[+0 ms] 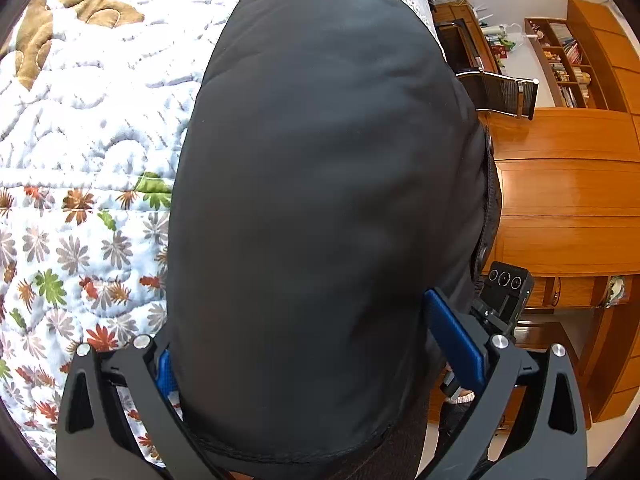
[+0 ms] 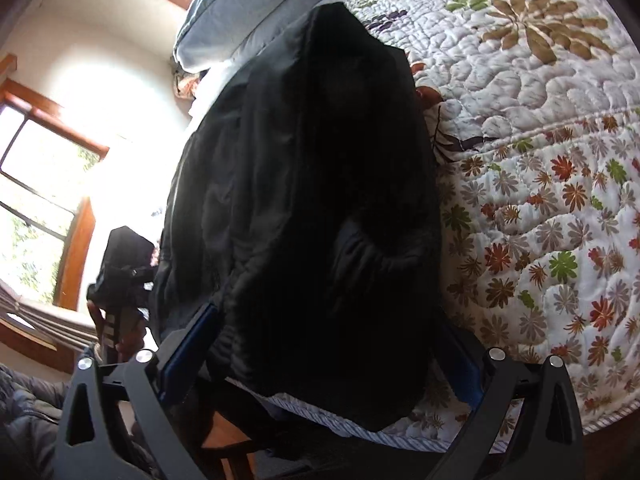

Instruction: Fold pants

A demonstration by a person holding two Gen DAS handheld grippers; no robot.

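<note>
1. Left gripper (image 1: 320, 364), nearest the left wrist camera: its jaws stand wide apart, one blue pad (image 1: 456, 344) at 4 o'clock and the other at 8 o'clock, with the black pants (image 1: 320, 200) filling the gap between them. Whether the pads press the cloth cannot be told.
2. Black pants, left wrist view: a smooth dark panel running from 6 o'clock up to 12 o'clock, lying on the floral quilt (image 1: 80, 160) of the bed. A stitched hem shows at 6 o'clock; a bunched edge with a button runs along 3 o'clock.
3. Right gripper (image 2: 320, 360), nearest the right wrist camera: jaws likewise spread, with the pants (image 2: 312, 200) between them, one blue pad (image 2: 188, 344) at 8 o'clock touching the cloth; the pad at 4 o'clock is largely in shadow.
4. Pants, right wrist view: layered in thick folds, the near end overhanging the edge of the bed at 6 o'clock.
5. Surroundings: floral quilt (image 2: 540, 160) at 2 to 4 o'clock; pillow (image 2: 248, 4) at 11 o'clock; window (image 2: 32, 200) at 9 o'clock. In the left wrist view, a wooden cabinet (image 1: 568, 184) at 3 o'clock and a bookshelf (image 1: 568, 64) at 2 o'clock.
</note>
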